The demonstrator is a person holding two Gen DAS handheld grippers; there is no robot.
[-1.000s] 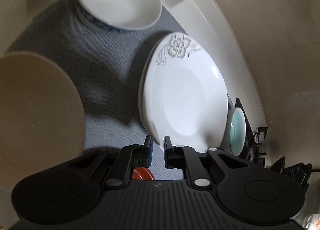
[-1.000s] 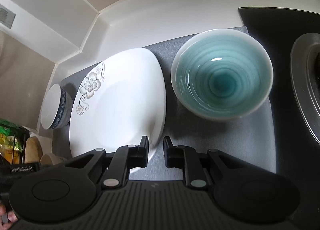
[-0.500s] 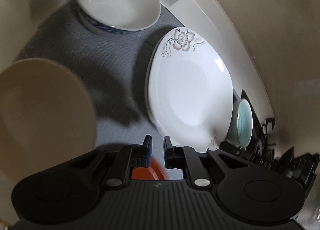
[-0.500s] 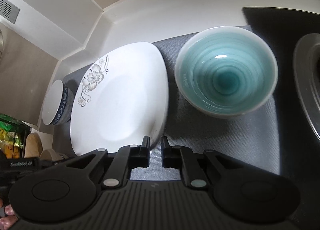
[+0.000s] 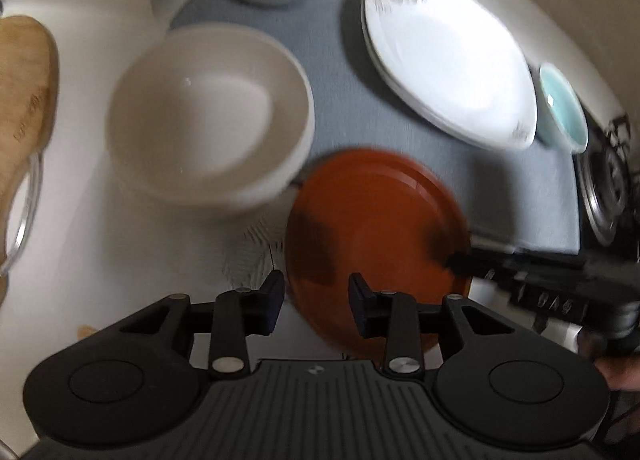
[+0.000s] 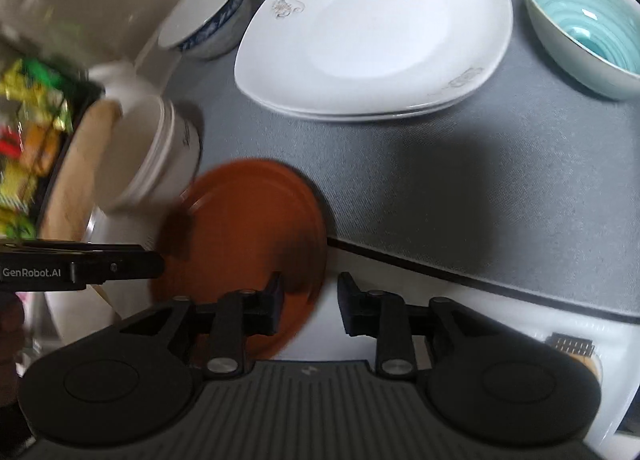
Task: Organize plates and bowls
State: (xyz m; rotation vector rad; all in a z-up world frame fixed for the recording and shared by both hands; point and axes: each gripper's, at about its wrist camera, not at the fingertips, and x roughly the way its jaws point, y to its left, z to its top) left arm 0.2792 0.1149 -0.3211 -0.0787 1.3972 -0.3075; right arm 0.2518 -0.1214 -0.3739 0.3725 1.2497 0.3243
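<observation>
An orange plate lies on the white counter at the mat's near edge; it also shows in the right wrist view. A cream bowl stands left of it, also seen in the right wrist view. On the grey mat are stacked white flowered plates, a blue-patterned bowl and a teal bowl. My left gripper is open over the orange plate's near-left edge. My right gripper is open at the plate's right edge. Both are empty.
A wooden board and a glass rim lie at the left. A stove burner sits to the right of the mat. Colourful packets are at the far left in the right wrist view.
Both grippers pulled back from the mat toward the counter's front and opened. The orange plate and the cream bowl have come fully into view. The white plates lie farther off.
</observation>
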